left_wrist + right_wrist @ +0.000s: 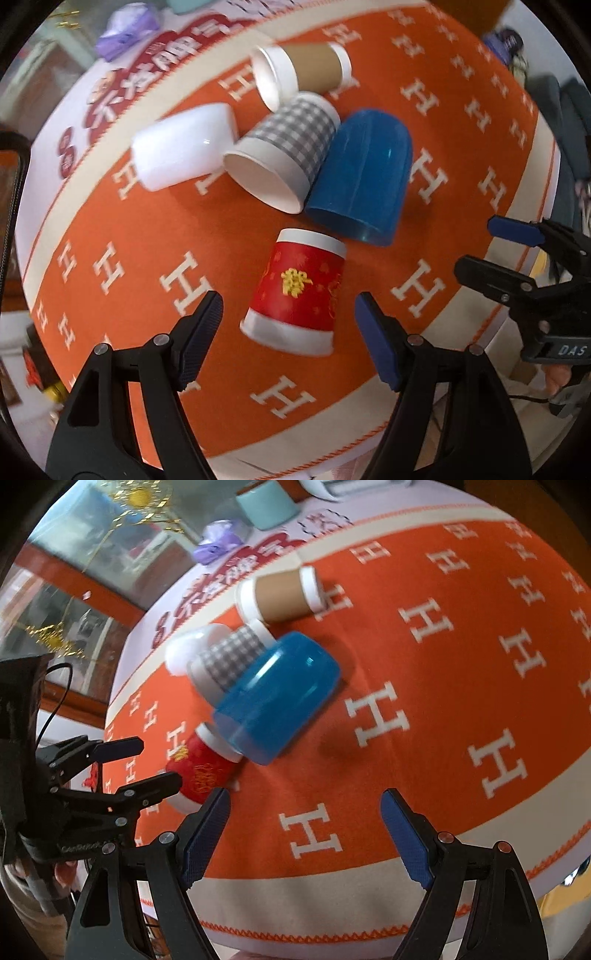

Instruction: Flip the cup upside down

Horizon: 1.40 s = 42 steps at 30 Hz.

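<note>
The left gripper (288, 325) stands spread wide, the red paper cup (297, 291) lying on its side just ahead between the jaws. It looks light and crushable; a gentle mid-wall grip suits. The right gripper (304, 827) gapes over bare orange cloth (424, 701), whose view half-hides that cup behind the blue cup (275, 698).

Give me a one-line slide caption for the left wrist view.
Open left gripper poised over the red paper cup, among four more cups lying on the orange H-patterned cloth, right gripper open alongside.
</note>
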Each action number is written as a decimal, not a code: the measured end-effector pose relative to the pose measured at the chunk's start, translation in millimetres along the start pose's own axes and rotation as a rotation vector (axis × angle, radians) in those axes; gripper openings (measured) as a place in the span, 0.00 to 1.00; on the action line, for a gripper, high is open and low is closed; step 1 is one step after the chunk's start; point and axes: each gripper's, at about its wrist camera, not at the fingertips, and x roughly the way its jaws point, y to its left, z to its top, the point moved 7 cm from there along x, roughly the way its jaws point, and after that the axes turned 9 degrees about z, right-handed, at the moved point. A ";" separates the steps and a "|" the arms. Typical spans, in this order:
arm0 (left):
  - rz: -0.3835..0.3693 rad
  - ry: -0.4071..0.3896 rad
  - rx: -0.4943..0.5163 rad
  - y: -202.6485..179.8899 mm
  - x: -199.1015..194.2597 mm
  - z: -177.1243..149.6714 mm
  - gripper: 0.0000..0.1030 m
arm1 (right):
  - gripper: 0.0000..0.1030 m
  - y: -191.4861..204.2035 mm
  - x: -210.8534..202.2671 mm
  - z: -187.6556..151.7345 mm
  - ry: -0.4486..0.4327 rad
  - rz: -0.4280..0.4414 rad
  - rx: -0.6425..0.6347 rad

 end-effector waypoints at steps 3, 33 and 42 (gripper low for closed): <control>-0.009 0.040 0.070 -7.6 18.0 1.9 0.69 | 0.82 -9.5 15.4 -3.7 0.019 0.009 0.053; -0.237 0.168 -0.453 -71.7 2.1 -52.3 0.52 | 0.82 -55.6 -34.5 -24.8 0.048 0.033 0.048; -0.298 0.172 -0.816 -103.9 24.0 -85.9 0.53 | 0.82 -84.8 -47.2 -44.3 0.104 0.022 -0.017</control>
